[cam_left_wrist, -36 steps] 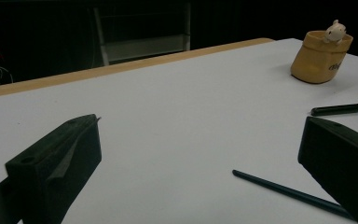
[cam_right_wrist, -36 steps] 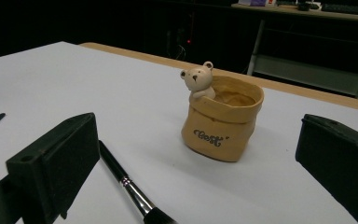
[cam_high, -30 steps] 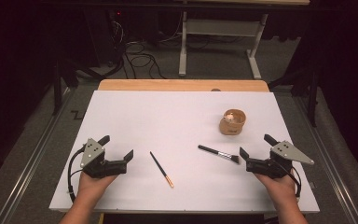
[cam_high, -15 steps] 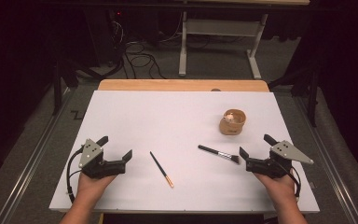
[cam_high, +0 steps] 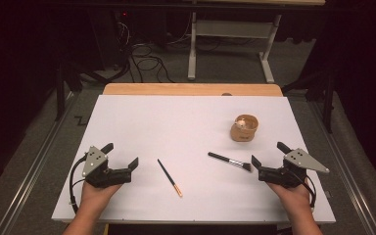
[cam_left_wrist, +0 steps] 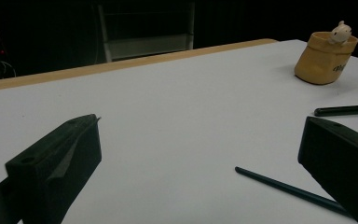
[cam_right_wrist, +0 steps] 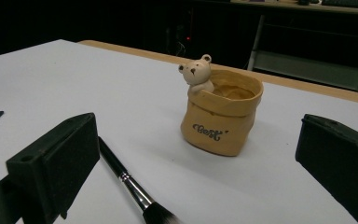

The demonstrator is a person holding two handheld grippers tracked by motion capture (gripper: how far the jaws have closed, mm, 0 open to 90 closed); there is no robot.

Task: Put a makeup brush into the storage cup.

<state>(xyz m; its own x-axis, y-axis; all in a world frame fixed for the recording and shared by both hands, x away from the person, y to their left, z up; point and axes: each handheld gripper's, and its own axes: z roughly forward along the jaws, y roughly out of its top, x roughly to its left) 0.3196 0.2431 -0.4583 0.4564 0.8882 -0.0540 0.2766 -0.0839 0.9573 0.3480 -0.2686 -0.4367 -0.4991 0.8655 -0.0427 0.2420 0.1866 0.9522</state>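
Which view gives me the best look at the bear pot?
The right gripper view: the bear pot stands close between the open jaws, with its bear figure, lettering and open mouth all plain. The left gripper view shows it far off at the upper right; the high view shows it small, from above.

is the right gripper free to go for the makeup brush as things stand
Probably yes. The right gripper rests open right beside the bristle end of the makeup brush, with bare white table between them and the bear pot standing farther back, out of the way.
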